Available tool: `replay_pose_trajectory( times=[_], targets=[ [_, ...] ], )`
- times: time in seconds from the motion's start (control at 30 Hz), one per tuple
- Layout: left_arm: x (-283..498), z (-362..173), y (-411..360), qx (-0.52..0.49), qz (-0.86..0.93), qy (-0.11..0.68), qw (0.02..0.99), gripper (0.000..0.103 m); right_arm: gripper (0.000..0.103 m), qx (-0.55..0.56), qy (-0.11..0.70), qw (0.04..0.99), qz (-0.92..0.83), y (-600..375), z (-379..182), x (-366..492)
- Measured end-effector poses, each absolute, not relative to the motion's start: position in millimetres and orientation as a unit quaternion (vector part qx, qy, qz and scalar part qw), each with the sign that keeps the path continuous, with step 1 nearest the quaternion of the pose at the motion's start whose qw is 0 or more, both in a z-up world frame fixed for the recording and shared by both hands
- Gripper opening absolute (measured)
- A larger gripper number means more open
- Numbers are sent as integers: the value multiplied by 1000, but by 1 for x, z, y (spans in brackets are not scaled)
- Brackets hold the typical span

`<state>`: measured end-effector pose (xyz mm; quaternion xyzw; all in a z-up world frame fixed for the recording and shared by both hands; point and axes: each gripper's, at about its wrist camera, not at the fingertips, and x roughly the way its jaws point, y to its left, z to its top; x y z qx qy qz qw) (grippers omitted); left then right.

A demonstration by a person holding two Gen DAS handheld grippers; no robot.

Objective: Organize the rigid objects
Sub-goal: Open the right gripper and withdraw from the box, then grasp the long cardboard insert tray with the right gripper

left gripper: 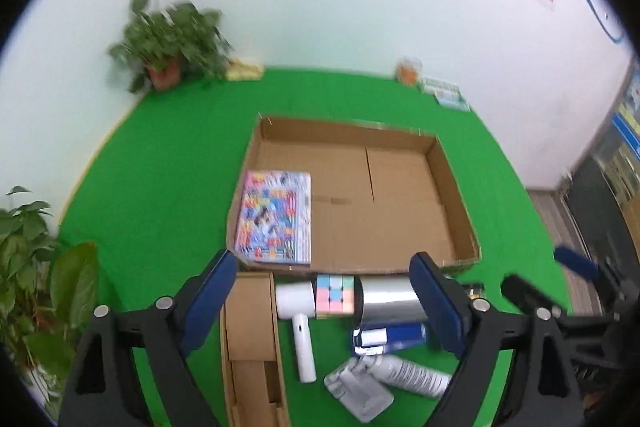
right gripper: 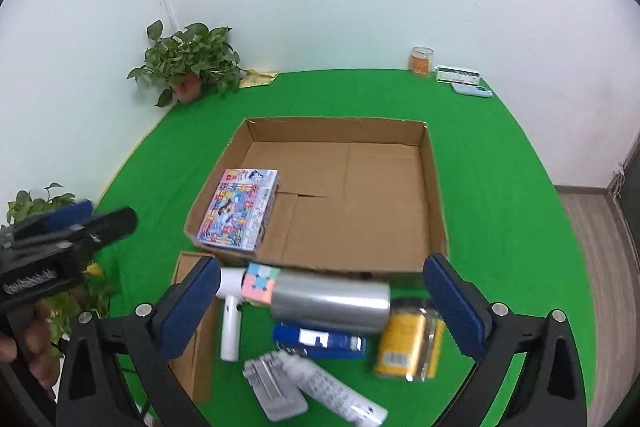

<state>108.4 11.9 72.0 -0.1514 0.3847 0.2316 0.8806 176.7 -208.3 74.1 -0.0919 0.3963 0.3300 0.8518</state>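
Rigid objects are mostly unsorted: only the colourful box (right gripper: 239,209) lies in the cardboard tray's (right gripper: 434,187) near-left corner, while the cube (right gripper: 260,285), silver cylinder (right gripper: 332,303), stapler (right gripper: 320,341) and others wait just near of it, both the left gripper (left gripper: 326,301) and right gripper (right gripper: 320,303) gaping wide and empty.
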Motion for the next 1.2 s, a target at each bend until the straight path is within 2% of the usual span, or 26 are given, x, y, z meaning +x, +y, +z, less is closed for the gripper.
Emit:
replay_pose_trajectory(
  times=[0.17, 0.2, 0.23, 0.27, 0.3, 0.33, 0.37, 0.4, 0.43, 0.47, 0.5, 0.53, 0.87, 1.07, 1.2],
  targets=[
    [93, 79, -7, -131, 265, 398, 869, 88, 101, -86, 402, 843, 346, -230, 74, 167],
    [89, 79, -10, -126, 272, 399, 867, 86, 92, -86, 399, 842, 353, -233, 75, 164],
    [85, 81, -13, -122, 276, 396, 867, 74, 82, -87, 396, 841, 358, -230, 74, 163],
    [79, 82, -16, -119, 276, 394, 869, 45, 58, -89, 393, 839, 365, -229, 74, 161],
    [75, 81, -17, -121, 275, 398, 867, 30, 46, -92, 395, 836, 369, -228, 73, 158],
    [72, 80, -18, -125, 275, 405, 863, 23, 47, -88, 401, 830, 377, -227, 72, 155],
    [68, 80, -18, -129, 277, 408, 860, 23, 47, -85, 405, 825, 384, -226, 71, 154],
    [63, 80, -19, -129, 280, 408, 859, 23, 54, -84, 407, 822, 389, -226, 70, 152],
    [60, 81, -19, -126, 285, 406, 859, 29, 64, -84, 409, 819, 392, -224, 69, 150],
    [57, 81, -19, -126, 290, 406, 858, 54, 90, -84, 409, 820, 392, -223, 68, 147],
    [54, 81, -18, -128, 293, 405, 857, 73, 103, -84, 406, 822, 390, -223, 68, 146],
    [51, 81, -17, -131, 298, 399, 857, 94, 102, -83, 400, 827, 386, -223, 69, 143],
    [42, 65, 25, -161, 280, 389, 862, 94, 102, -105, 405, 832, 365, -202, 73, 142],
    [32, 12, 58, -201, 230, 460, 834, 94, 102, -128, 441, 804, 378, -169, 46, 130],
    [18, -39, 77, -243, 199, 515, 797, 93, 102, -149, 510, 753, 387, -143, -3, 116]
  ],
)
